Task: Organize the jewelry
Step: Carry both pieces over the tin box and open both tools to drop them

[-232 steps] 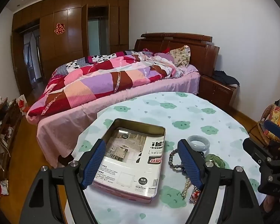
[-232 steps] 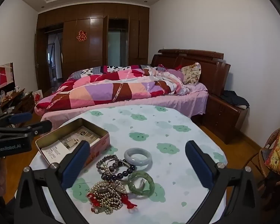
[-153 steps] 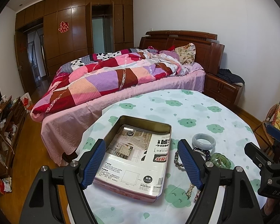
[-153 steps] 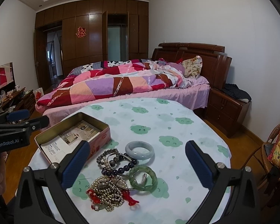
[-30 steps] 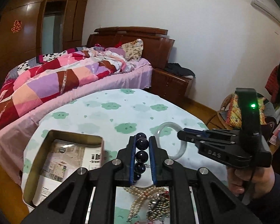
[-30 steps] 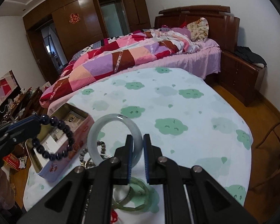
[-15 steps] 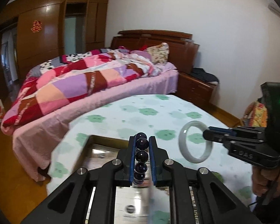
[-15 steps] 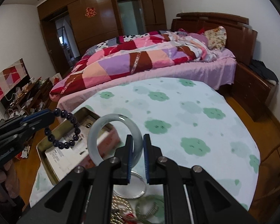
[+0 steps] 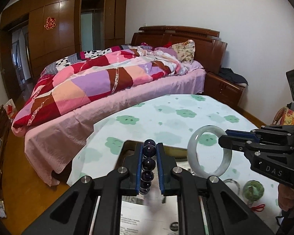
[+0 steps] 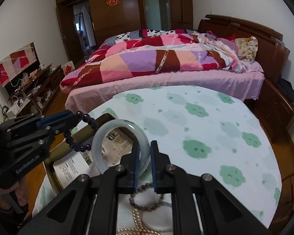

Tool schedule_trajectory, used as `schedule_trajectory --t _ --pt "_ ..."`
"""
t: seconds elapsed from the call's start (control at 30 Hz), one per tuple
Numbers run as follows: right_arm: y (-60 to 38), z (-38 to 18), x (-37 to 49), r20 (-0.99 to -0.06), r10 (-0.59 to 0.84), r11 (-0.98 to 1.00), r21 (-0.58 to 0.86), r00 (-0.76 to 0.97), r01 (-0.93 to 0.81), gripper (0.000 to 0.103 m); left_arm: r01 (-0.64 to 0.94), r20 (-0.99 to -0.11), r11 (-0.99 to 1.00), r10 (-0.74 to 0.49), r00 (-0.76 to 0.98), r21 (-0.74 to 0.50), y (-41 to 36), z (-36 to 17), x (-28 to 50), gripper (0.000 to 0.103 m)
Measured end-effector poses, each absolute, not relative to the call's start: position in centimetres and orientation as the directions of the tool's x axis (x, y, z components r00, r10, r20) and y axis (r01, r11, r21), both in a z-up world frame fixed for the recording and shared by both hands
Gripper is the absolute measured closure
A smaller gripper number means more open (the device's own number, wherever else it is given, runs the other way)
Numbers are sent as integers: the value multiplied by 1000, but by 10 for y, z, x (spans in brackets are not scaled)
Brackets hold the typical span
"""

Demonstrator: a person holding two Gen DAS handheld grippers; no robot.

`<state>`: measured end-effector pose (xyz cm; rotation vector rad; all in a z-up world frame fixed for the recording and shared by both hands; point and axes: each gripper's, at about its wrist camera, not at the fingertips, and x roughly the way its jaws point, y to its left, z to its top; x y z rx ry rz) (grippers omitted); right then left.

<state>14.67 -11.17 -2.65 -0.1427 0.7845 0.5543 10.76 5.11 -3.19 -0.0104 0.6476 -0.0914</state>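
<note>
My left gripper (image 9: 148,152) is shut on a dark bead bracelet (image 9: 148,163) and holds it above the open tin box (image 9: 174,152). In the right wrist view the bracelet (image 10: 79,135) hangs from the left gripper (image 10: 74,117) over the box (image 10: 72,162). My right gripper (image 10: 144,152) is shut on a pale jade bangle (image 10: 105,137), held upright over the box's right side; the bangle also shows in the left wrist view (image 9: 194,154), with the right gripper (image 9: 225,139) beside it. A green bangle (image 9: 252,189), a brown bead string (image 10: 145,186) and pearls (image 10: 135,223) lie on the table.
The round table (image 10: 205,129) has a pale cloth with green cloud prints. A bed with a patchwork quilt (image 10: 156,58) stands just behind it. A cluttered low cabinet (image 10: 33,90) is on the left, a nightstand (image 9: 221,88) on the right.
Both grippers took hold of jewelry from the pile and lifted it. In the last second both have swung left, bringing the bead bracelet and the jade bangle over the tin box.
</note>
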Motion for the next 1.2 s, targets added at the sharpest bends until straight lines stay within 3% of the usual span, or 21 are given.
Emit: schedule_trajectory --t 0.57,1.2 --pt "-71 -71 160 -780 369 840 47 506 -540 90 56 -660 998 -41 750 2 65 -60 134 90" --pt "-74 -85 171 -791 343 857 44 506 -513 88 66 -700 997 -11 714 51 60 -72 150 89"
